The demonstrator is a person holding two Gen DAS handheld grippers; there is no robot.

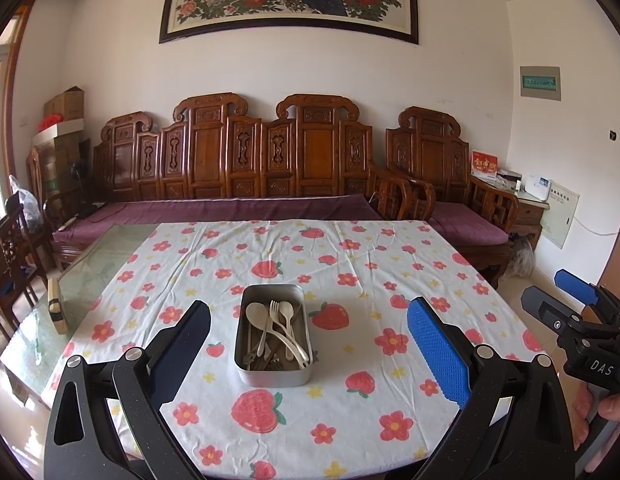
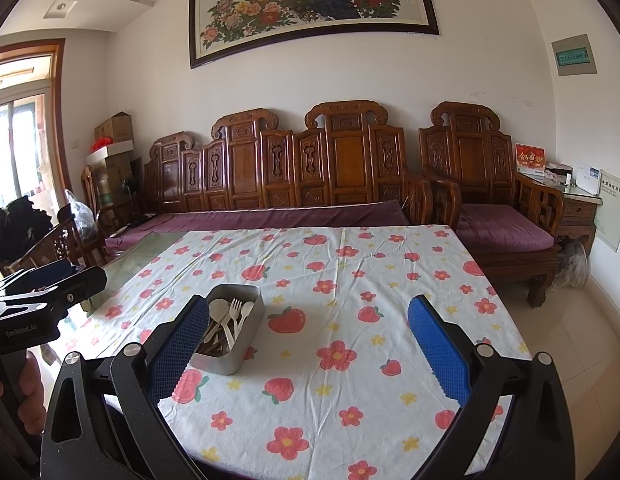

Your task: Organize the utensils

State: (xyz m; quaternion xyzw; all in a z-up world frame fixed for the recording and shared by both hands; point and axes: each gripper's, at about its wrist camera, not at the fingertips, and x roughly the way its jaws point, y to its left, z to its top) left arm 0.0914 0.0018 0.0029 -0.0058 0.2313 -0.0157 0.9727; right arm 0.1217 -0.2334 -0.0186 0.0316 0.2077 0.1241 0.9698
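A metal tin stands on the flowered cloth of the worktop, and every utensil sits inside it: a pale round-bowled spoon, a pale fork and a smaller pale spoon lie heaped over darker pieces at the tin's near end, too jumbled to name. The pale pieces look like thin plastic, so they should be light, stiff and rather smooth; a pinch across the handle, where it rises clear of the heap, seems the safest hold, since the bowls and tines would likely slide out of flat pads. The darker pieces may be metal and heavier, and they lie low against the tin's wall, harder to reach. The tin itself looks light and could skid on the cloth if nudged. The left hand-held gripper hangs above the worktop's near side with the tin between its widely parted fingers, holding nothing. The right hand-held gripper is likewise spread wide and empty, the tin beside its left finger.
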